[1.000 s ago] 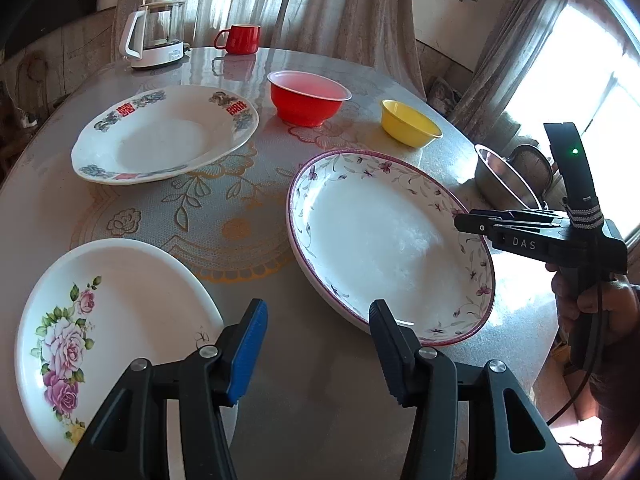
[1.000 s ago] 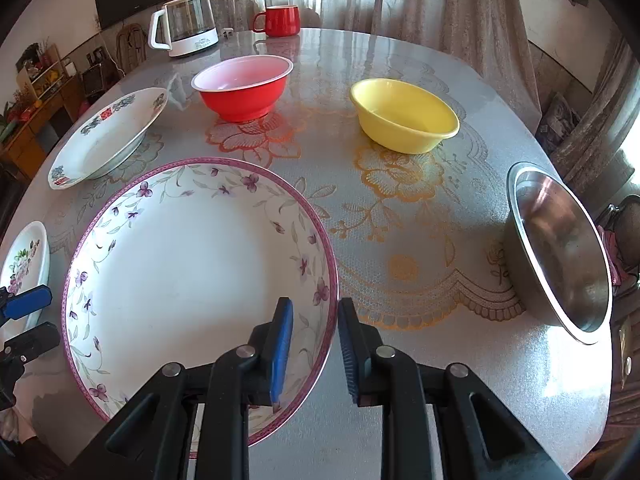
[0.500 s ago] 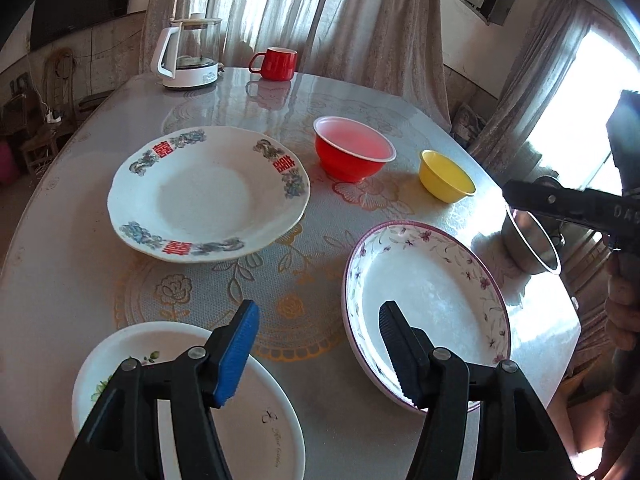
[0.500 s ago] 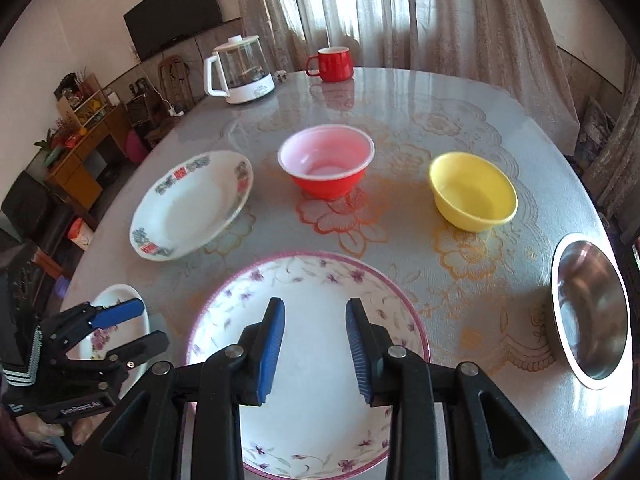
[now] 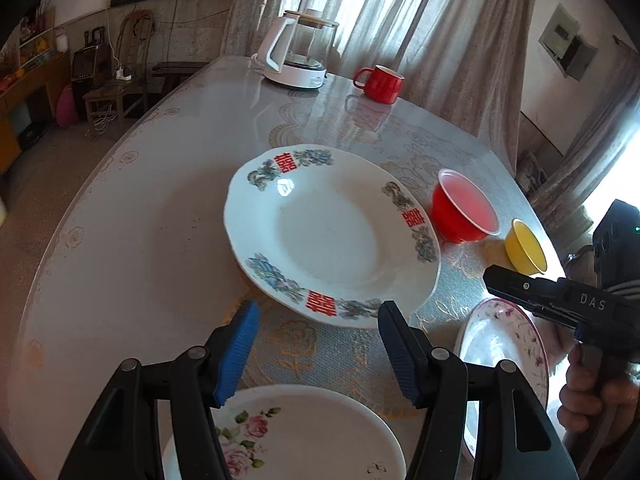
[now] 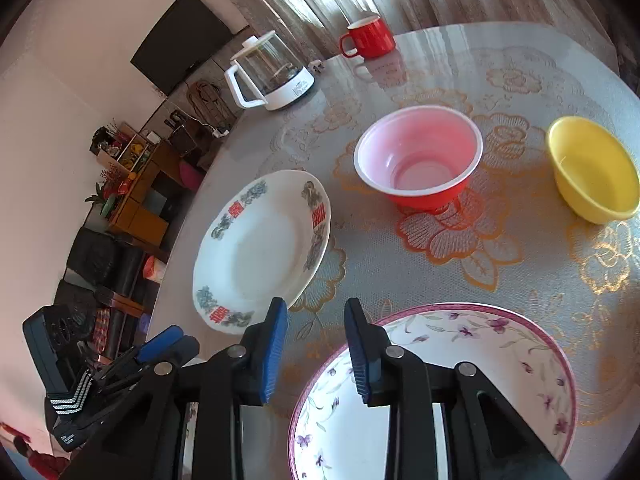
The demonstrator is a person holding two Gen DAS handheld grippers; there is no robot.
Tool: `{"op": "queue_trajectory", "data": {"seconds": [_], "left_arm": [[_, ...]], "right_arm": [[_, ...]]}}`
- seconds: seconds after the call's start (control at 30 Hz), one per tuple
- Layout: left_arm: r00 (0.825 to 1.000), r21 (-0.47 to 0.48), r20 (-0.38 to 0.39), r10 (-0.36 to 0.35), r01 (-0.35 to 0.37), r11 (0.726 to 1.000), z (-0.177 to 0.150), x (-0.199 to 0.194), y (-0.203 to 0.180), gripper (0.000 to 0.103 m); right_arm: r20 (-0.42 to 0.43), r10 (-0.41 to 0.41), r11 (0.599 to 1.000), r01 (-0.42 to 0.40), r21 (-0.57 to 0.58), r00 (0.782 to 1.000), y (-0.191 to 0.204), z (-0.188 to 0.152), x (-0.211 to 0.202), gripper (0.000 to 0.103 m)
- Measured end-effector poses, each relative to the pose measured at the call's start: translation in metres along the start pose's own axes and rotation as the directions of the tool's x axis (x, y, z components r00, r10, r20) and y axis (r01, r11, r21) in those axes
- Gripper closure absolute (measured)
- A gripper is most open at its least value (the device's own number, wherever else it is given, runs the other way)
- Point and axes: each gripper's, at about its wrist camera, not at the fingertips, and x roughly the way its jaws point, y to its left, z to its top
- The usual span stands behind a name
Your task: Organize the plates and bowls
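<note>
Curtained room, round desk (image 5: 120,240): plates and bowls spread singly, unstacked. Left gripper (image 5: 316,344) released before red-character plate (image 5: 328,232); right gripper (image 6: 316,344) released, nothing held (purple-rimmed plate (image 6: 500,344) beneath).

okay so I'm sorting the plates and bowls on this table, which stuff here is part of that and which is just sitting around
Part of the job:
- red-character plate
- purple-flower plate
- rose plate
- red bowl
- yellow bowl

Just sitting around:
- glass kettle
- red mug
</note>
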Motion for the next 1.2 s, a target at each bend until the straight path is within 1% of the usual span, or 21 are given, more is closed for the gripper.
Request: {"op": "queue_trajectory", "data": {"seconds": [0.17, 0.33, 0.37, 0.4, 0.43, 0.47, 0.5, 0.57, 0.6, 0.73, 0.8, 0.87, 0.9, 0.97, 1.07, 1.17, 1.2], "left_arm": [[0.999, -0.054, -0.013, 0.045, -0.045, 0.997, 0.025, 0.020, 0.027, 0.041], [0.997, -0.082, -0.056, 0.055, -0.059, 0.995, 0.047, 0.049, 0.044, 0.042], [0.997, -0.080, -0.061, 0.050, -0.055, 0.995, 0.051, 0.054, 0.044, 0.043], [0.997, -0.077, -0.065, 0.044, -0.049, 0.996, 0.054, 0.059, 0.045, 0.049], [0.997, -0.070, -0.071, 0.035, -0.040, 0.997, 0.057, 0.063, 0.044, 0.054], [0.997, -0.060, -0.079, 0.024, -0.029, 0.998, 0.060, 0.067, 0.043, 0.064], [0.996, -0.046, -0.086, 0.034, -0.038, 0.998, 0.062, 0.070, 0.040, 0.063], [0.994, 0.001, -0.082, 0.078, -0.079, 0.997, 0.063, 0.073, 0.033, 0.063], [0.994, 0.014, -0.082, 0.076, -0.075, 0.997, 0.062, 0.074, 0.031, 0.063], [0.994, 0.028, -0.104, 0.028, -0.025, 0.999, 0.054, 0.069, 0.030, 0.063], [0.993, 0.046, -0.116, 0.007, -0.001, 0.999, 0.048, 0.066, 0.028, 0.063], [0.991, 0.043, -0.133, -0.022, 0.028, 0.999, 0.046, 0.067, 0.030, 0.063], [0.991, 0.039, -0.131, -0.023, 0.028, 0.999, 0.048, 0.068, 0.032, 0.063], [0.994, 0.041, -0.110, 0.009, -0.005, 0.999, 0.055, 0.072, 0.034, 0.063], [0.994, 0.036, -0.108, -0.008, 0.012, 0.999, 0.065, 0.081, 0.036, 0.063], [0.993, 0.058, -0.122, -0.001, 0.008, 0.998, 0.072, 0.092, 0.034, 0.063], [0.992, 0.062, -0.128, -0.004, 0.012, 0.998, 0.074, 0.096, 0.033, 0.065]], "right_arm": [[-0.017, -0.002, 1.000, 0.003, 0.027, 1.000, -0.003, 0.017, 0.030, 0.075], [-0.046, -0.012, 1.000, 0.013, 0.026, 0.999, -0.004, 0.029, 0.053, 0.075], [-0.049, -0.008, 1.000, 0.010, 0.028, 0.999, -0.005, 0.031, 0.055, 0.078], [-0.052, -0.004, 1.000, 0.005, 0.024, 0.999, -0.004, 0.033, 0.058, 0.085], [-0.053, -0.004, 1.000, 0.005, 0.017, 0.999, -0.003, 0.034, 0.061, 0.087], [-0.053, -0.017, 1.000, 0.017, 0.005, 0.998, -0.002, 0.034, 0.062, 0.091], [-0.052, -0.031, 0.999, 0.030, -0.011, 0.998, -0.001, 0.034, 0.063, 0.093], [-0.048, -0.035, 0.999, 0.034, -0.025, 0.998, 0.000, 0.033, 0.061, 0.093], [-0.047, -0.038, 0.999, 0.036, -0.033, 0.998, 0.000, 0.033, 0.060, 0.094], [-0.050, -0.079, 0.995, 0.076, -0.058, 0.996, 0.000, 0.033, 0.052, 0.095], [-0.064, -0.080, 0.995, 0.077, -0.057, 0.995, -0.003, 0.032, 0.049, 0.095], [-0.079, -0.067, 0.996, 0.063, -0.059, 0.995, -0.005, 0.030, 0.045, 0.095], [-0.086, -0.055, 0.997, 0.050, -0.060, 0.995, -0.006, 0.028, 0.045, 0.095], [-0.089, -0.037, 0.998, 0.033, -0.048, 0.995, -0.008, 0.027, 0.046, 0.093], [-0.080, -0.027, 0.999, 0.025, -0.023, 0.996, -0.011, 0.029, 0.051, 0.091], [-0.081, 0.008, 1.000, -0.006, 0.016, 0.997, -0.017, 0.030, 0.056, 0.089], [-0.080, 0.017, 1.000, -0.015, 0.027, 0.997, -0.018, 0.031, 0.058, 0.089]]}}
